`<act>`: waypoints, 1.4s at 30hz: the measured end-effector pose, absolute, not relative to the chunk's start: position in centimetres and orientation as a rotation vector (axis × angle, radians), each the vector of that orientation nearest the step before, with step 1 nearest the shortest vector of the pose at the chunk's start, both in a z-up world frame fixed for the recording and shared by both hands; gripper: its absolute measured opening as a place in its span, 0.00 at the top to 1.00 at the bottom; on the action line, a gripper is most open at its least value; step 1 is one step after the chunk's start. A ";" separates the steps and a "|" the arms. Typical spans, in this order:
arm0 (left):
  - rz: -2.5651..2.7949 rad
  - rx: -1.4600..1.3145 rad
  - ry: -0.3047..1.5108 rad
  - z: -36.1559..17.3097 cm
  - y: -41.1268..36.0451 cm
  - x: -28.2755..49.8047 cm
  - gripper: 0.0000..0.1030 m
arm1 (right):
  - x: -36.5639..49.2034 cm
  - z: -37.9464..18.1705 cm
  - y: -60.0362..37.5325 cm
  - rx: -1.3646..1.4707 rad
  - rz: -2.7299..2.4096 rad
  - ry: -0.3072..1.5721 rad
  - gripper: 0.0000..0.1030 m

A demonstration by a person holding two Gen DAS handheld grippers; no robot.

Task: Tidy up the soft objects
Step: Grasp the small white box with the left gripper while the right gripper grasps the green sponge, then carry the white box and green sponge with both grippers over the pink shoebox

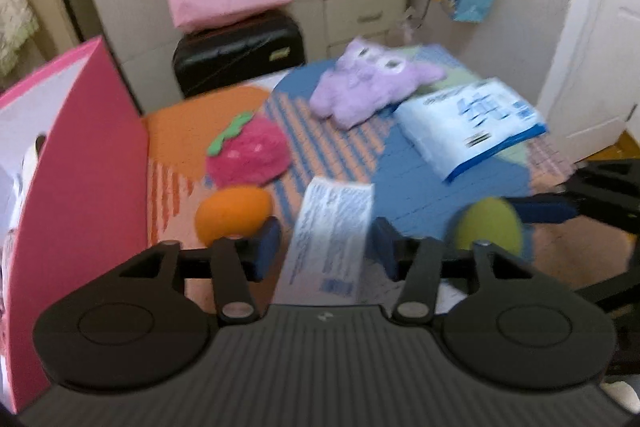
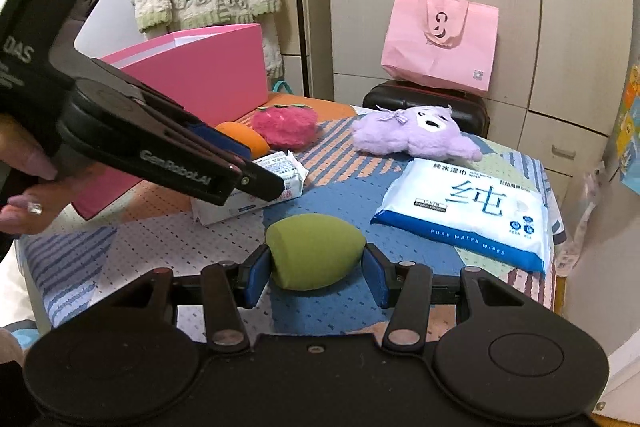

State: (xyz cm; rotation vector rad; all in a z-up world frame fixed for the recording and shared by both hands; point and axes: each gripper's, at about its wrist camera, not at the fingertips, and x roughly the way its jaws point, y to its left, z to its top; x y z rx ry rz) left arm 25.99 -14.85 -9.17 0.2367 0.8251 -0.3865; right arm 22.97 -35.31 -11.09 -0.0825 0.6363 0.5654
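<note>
My left gripper is open above a small white tissue pack, its jaws on either side of it, not touching. It also shows at upper left in the right wrist view. My right gripper has its blue pads around a green egg-shaped sponge on the table; whether the pads press it is unclear. An orange sponge, a pink strawberry plush, a purple plush and a large wet-wipes pack lie on the patterned cloth.
An open pink box stands at the table's left edge. A pink tote bag sits on a black suitcase behind the table. Cupboards and a door lie beyond.
</note>
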 end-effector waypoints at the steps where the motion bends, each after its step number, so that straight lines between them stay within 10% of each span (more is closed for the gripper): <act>1: -0.390 0.213 0.845 -9.5 -14.5 26.2 0.49 | 22.9 -11.1 -35.4 -0.076 0.562 0.636 0.46; 42: -0.505 0.030 0.658 -6.6 -7.7 15.3 0.63 | 15.6 -9.8 -32.1 0.067 0.454 0.650 0.46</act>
